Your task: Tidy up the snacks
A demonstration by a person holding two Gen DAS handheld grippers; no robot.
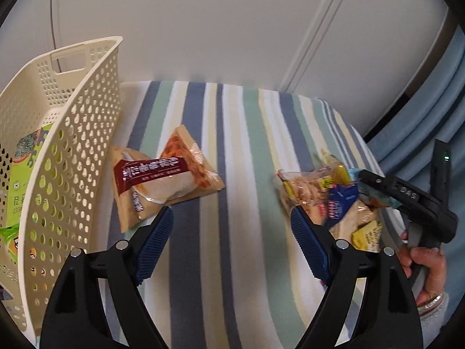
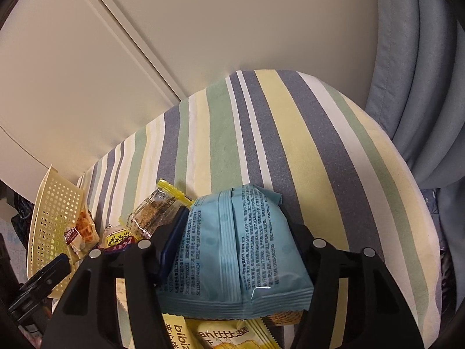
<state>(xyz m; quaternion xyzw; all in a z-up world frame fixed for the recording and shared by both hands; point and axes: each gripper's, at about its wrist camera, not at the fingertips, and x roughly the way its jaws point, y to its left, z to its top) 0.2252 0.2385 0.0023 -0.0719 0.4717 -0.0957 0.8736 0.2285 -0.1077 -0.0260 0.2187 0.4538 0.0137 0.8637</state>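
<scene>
My left gripper (image 1: 232, 232) is open above the striped cloth (image 1: 232, 145), with nothing between its blue pads. A tan and red snack packet (image 1: 162, 180) lies just ahead of its left finger. A pile of yellow and blue snack packets (image 1: 334, 200) lies by its right finger. The cream perforated basket (image 1: 72, 133) at the left holds green packets (image 1: 26, 174). My right gripper (image 2: 235, 247) is shut on a light blue snack packet (image 2: 241, 250), back side up, above the pile. More yellow packets (image 2: 223, 334) lie below it. The right gripper (image 1: 375, 187) reaches into the pile from the right in the left wrist view.
A person's hand (image 1: 427, 267) holds the right gripper's handle. A pale wall (image 1: 232, 29) stands behind the striped surface. Blue curtain folds (image 2: 421, 87) hang at the right edge. The basket (image 2: 55, 226) and the tan packet (image 2: 81, 232) sit far left in the right wrist view.
</scene>
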